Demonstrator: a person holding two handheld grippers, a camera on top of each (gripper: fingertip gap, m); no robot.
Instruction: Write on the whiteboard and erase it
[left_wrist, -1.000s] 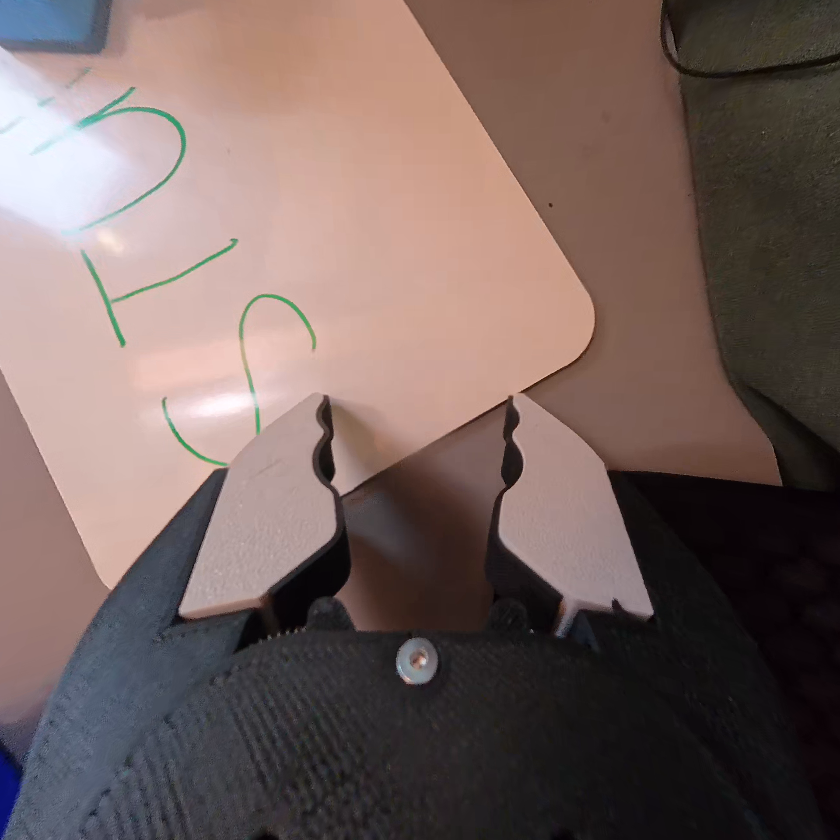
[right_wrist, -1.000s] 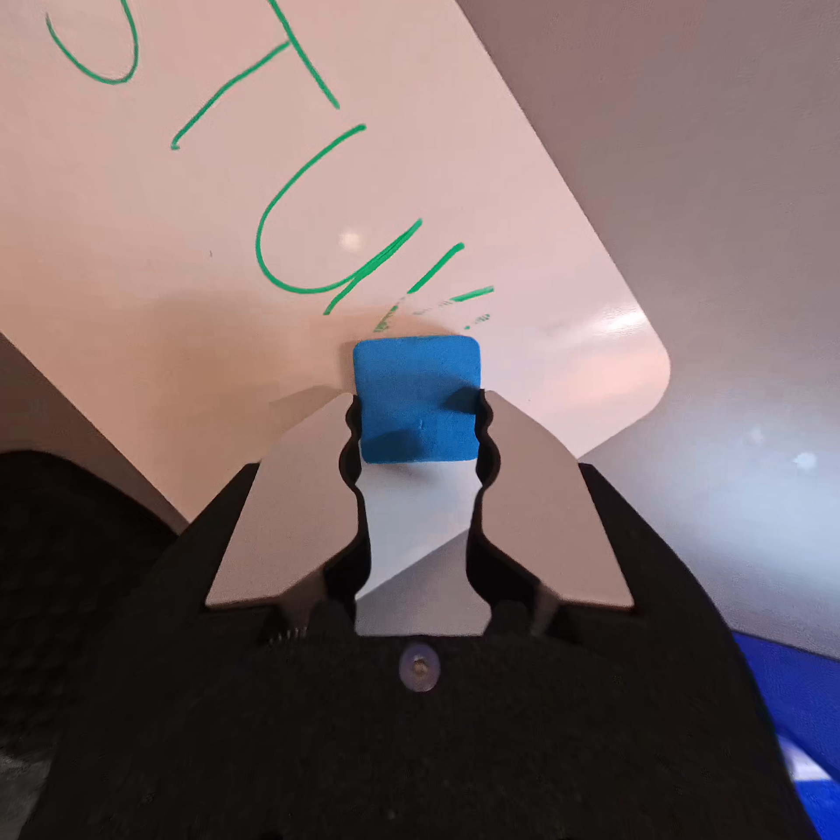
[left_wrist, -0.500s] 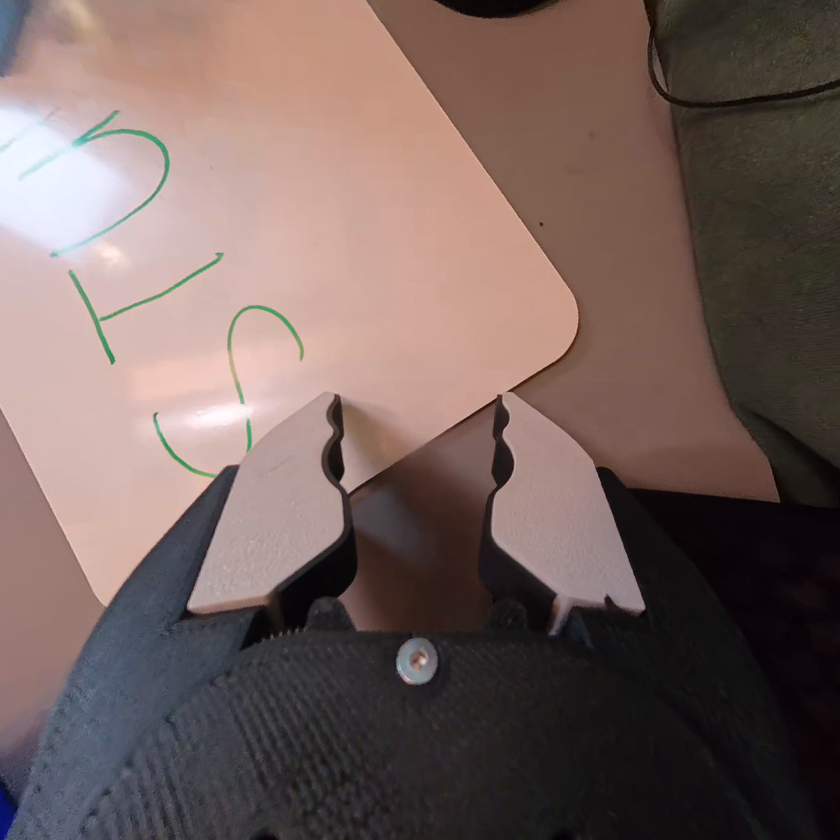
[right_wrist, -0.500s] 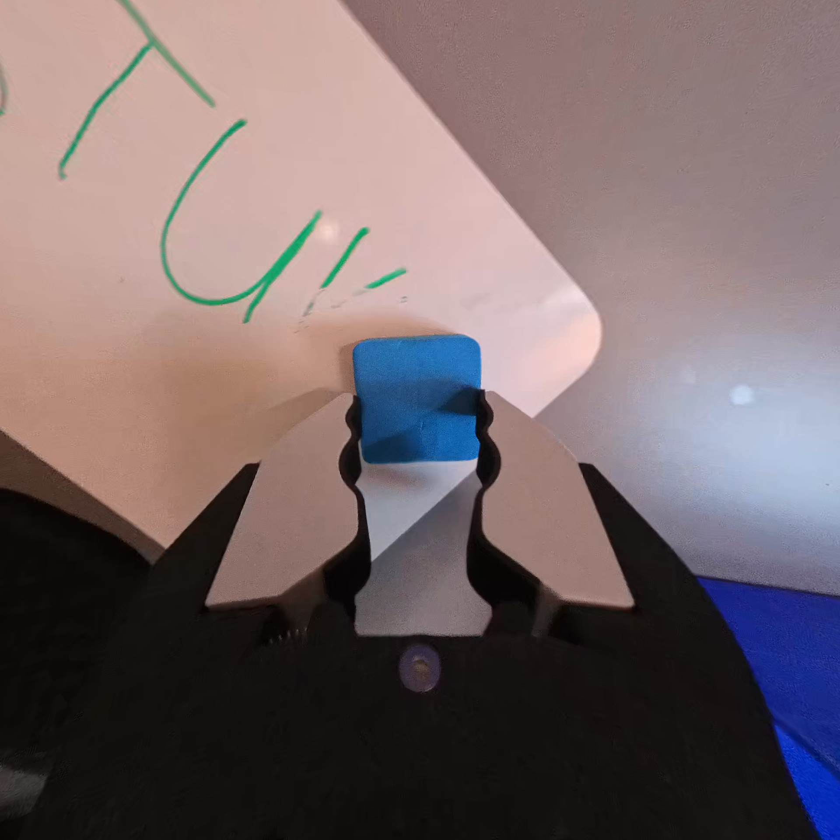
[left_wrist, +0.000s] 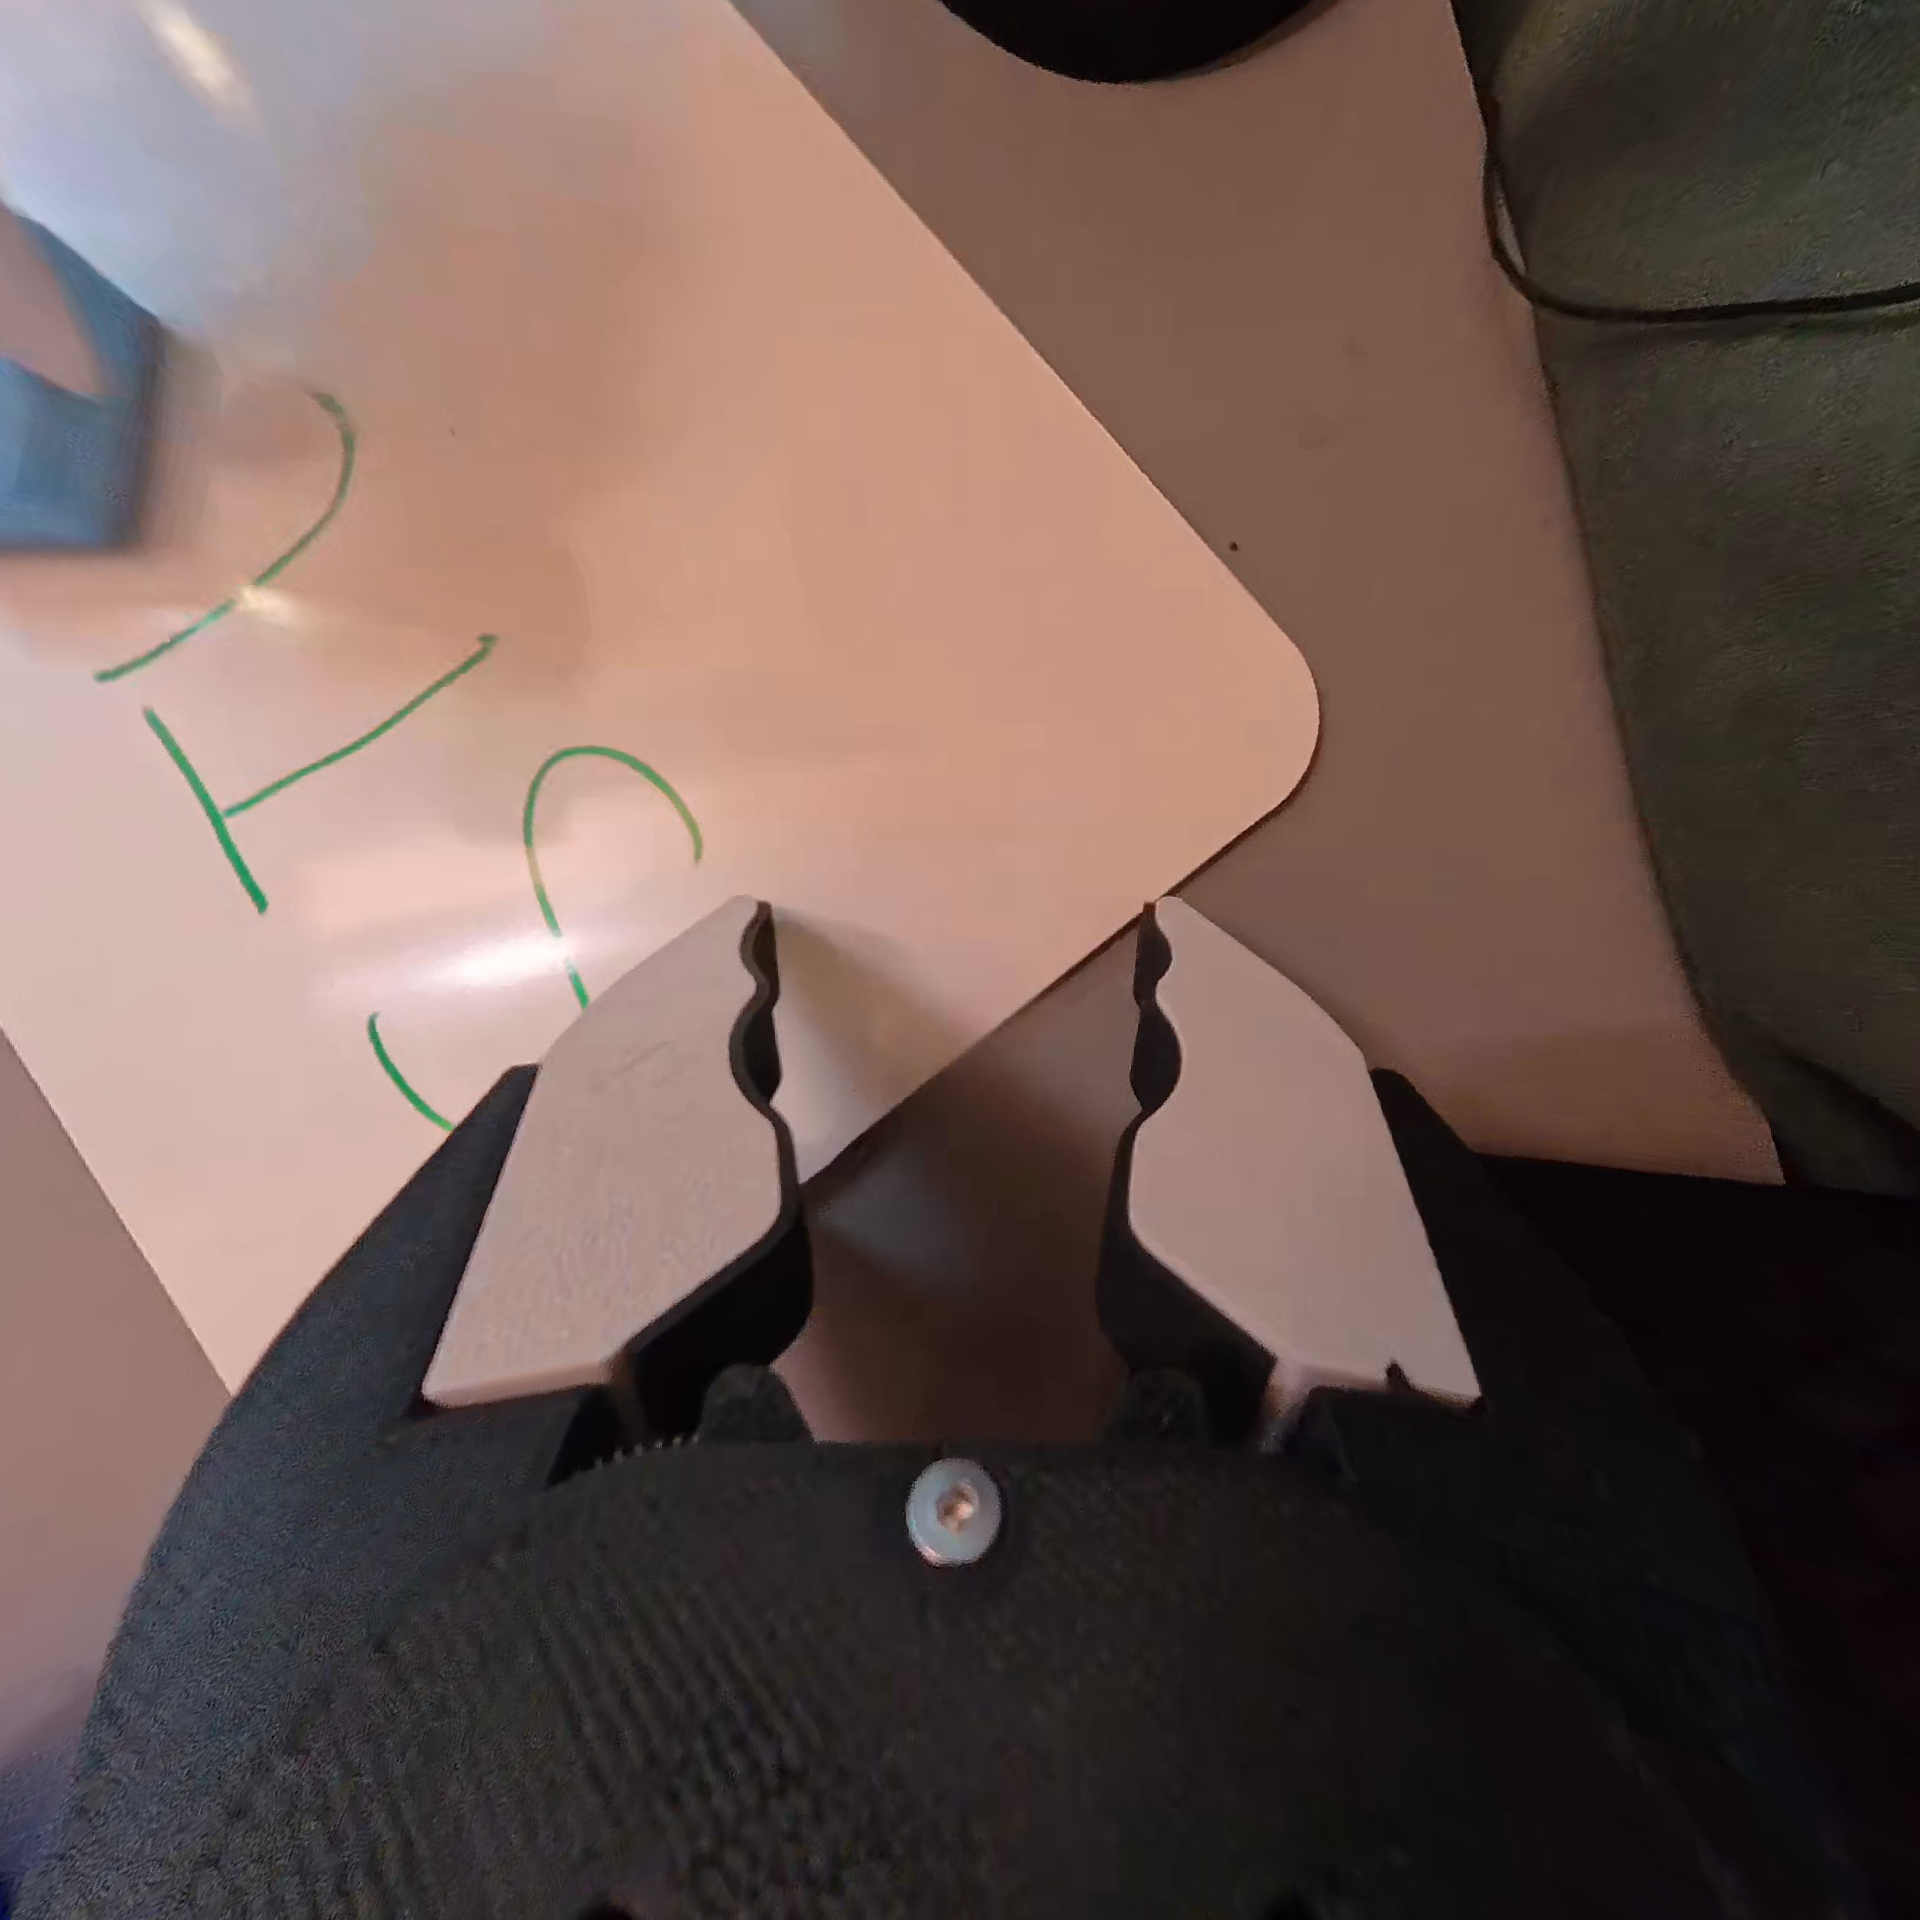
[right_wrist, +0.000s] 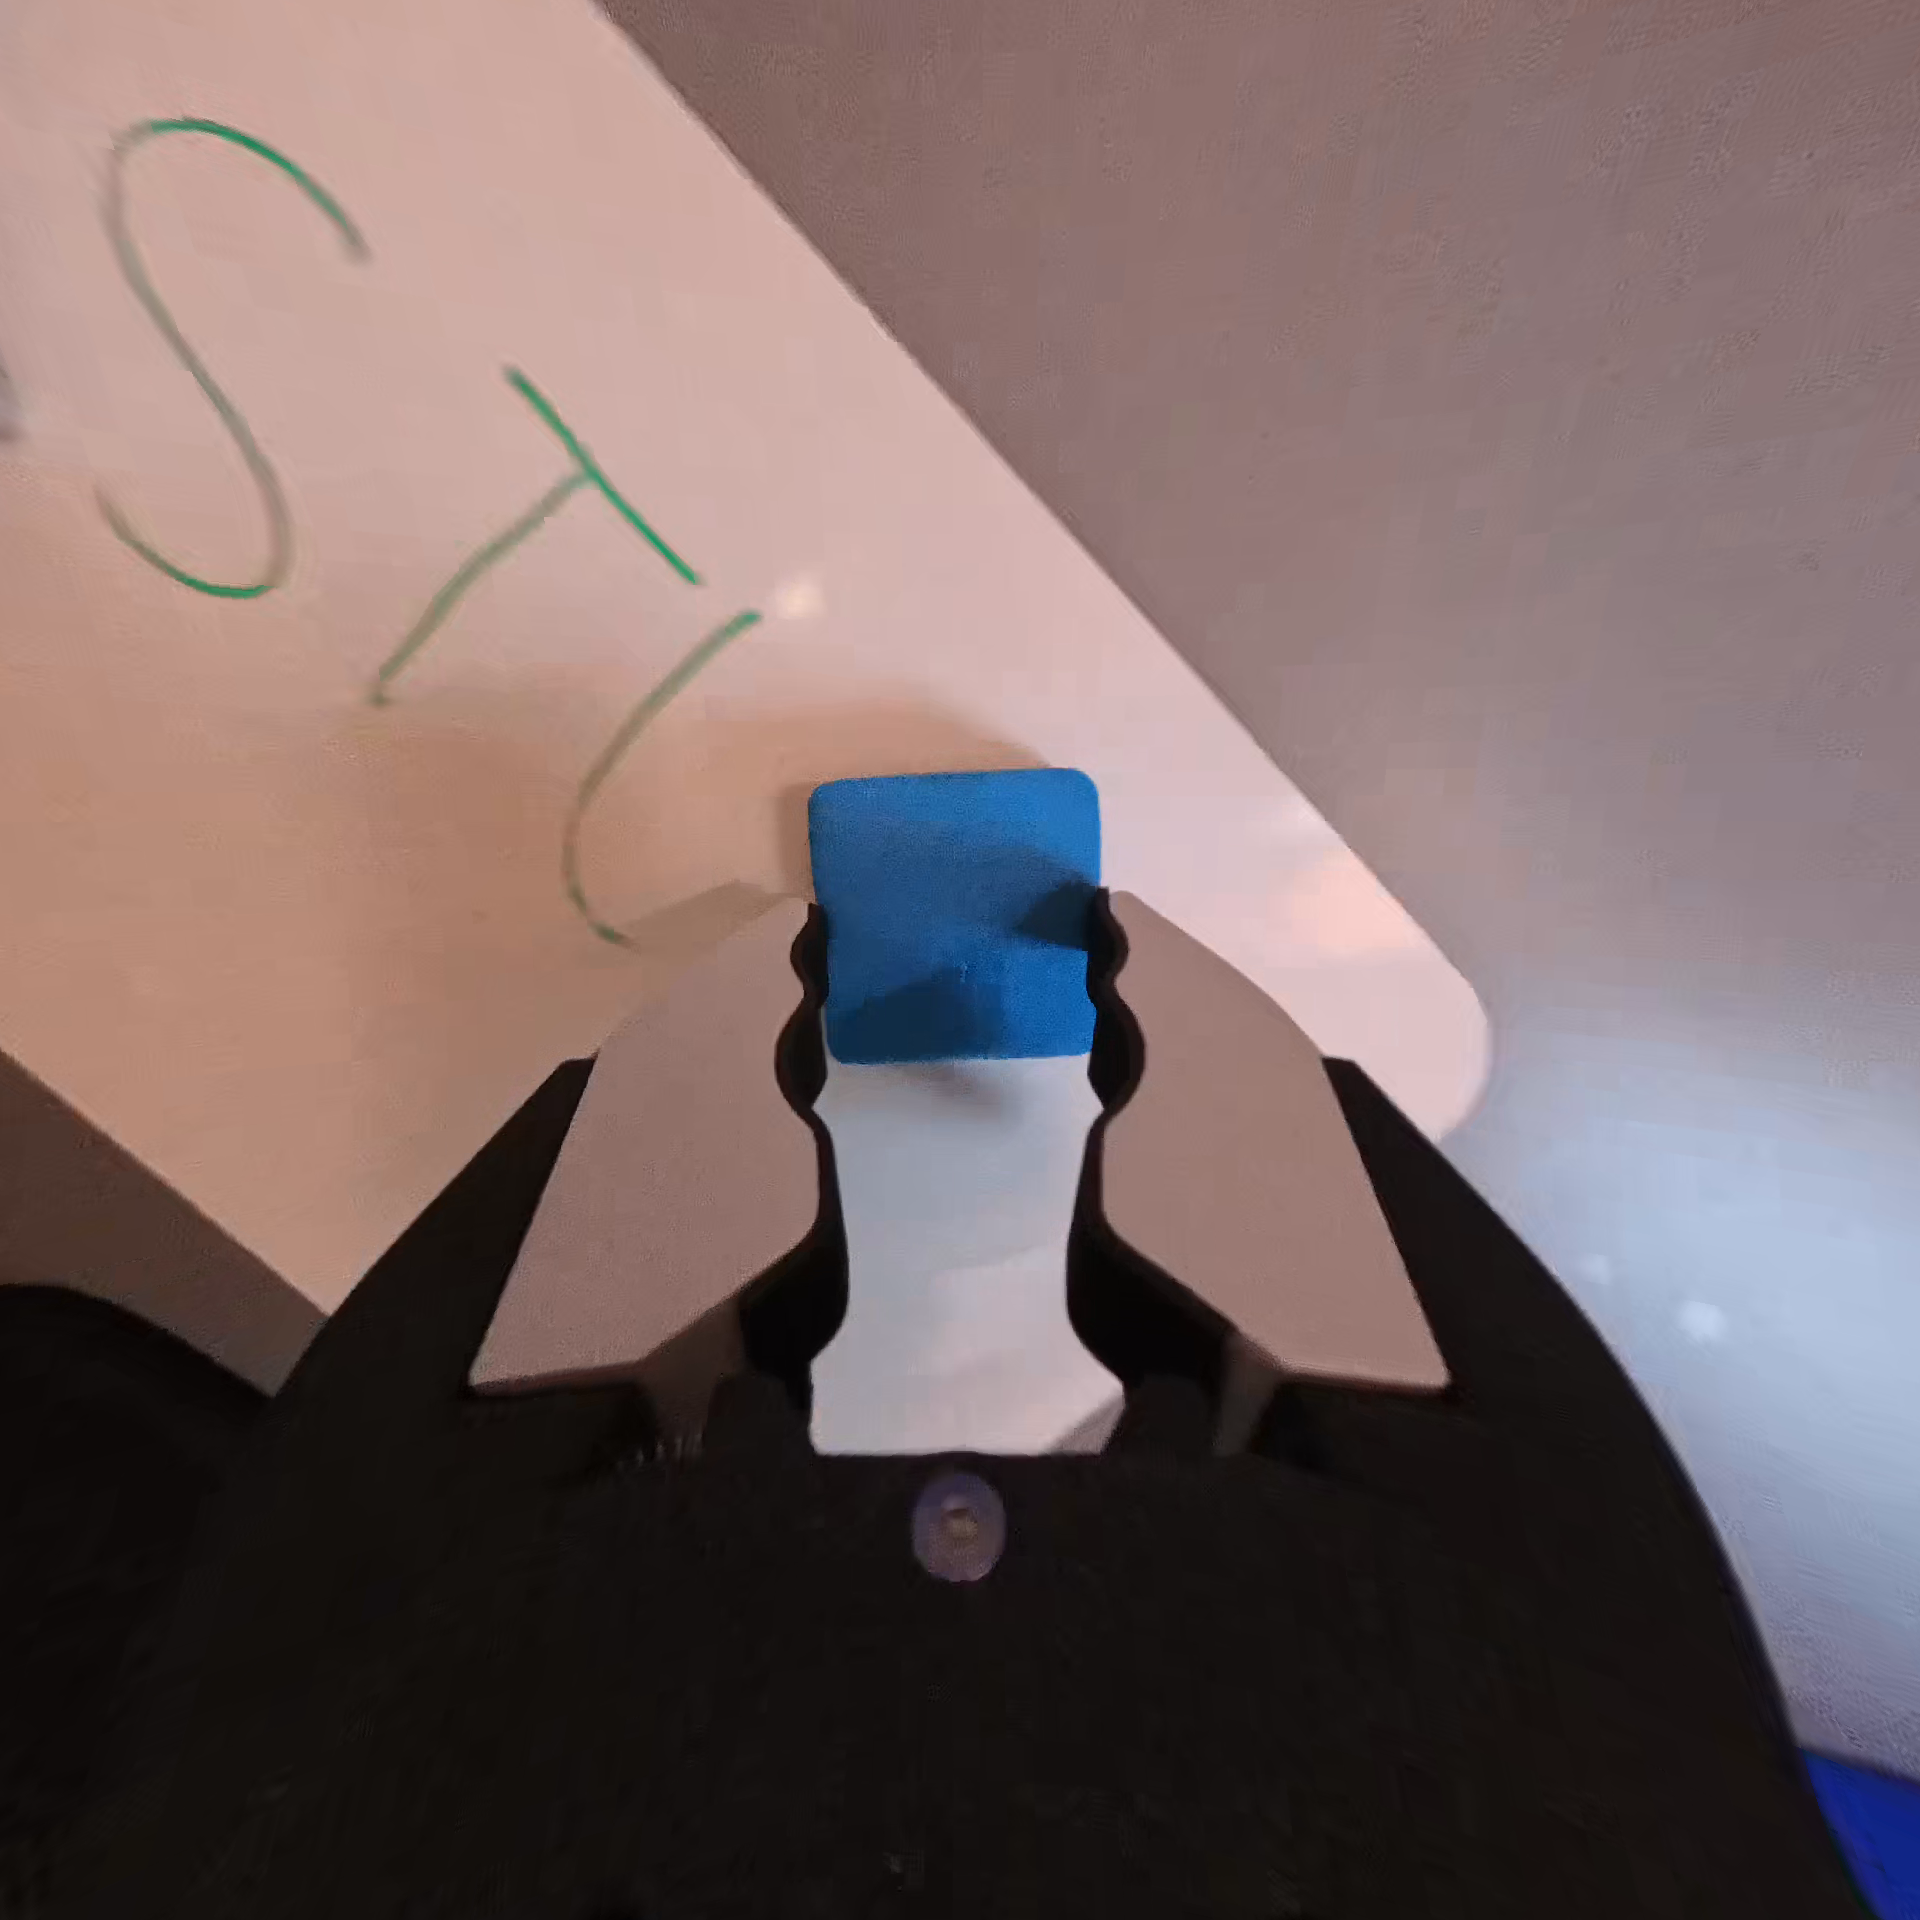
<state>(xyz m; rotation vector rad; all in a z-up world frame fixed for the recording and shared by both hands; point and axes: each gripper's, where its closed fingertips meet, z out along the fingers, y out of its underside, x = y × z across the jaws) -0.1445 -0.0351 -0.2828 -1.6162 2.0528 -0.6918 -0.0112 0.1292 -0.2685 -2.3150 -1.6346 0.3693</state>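
A white whiteboard (left_wrist: 790, 499) with rounded corners lies flat on the table, with green marker letters (left_wrist: 312, 769) on it. My left gripper (left_wrist: 956, 925) is open and empty, its left finger over the board's near edge. My right gripper (right_wrist: 956, 914) is shut on a blue eraser block (right_wrist: 951, 914) that rests on the whiteboard (right_wrist: 436, 364), over the right end of the green letters (right_wrist: 499, 540). The eraser shows blurred at the left edge of the left wrist view (left_wrist: 62, 457).
A grey-green fabric surface (left_wrist: 1745, 520) with a thin black cable (left_wrist: 1662, 301) lies right of the table. A dark object (left_wrist: 1122, 31) sits past the board's far edge. A blue thing (right_wrist: 1870, 1808) shows at the lower right of the right wrist view.
The right gripper has swept the eraser left over the writing; the last strokes and part of the curved letter are gone. The left gripper has hardly moved and stays open.
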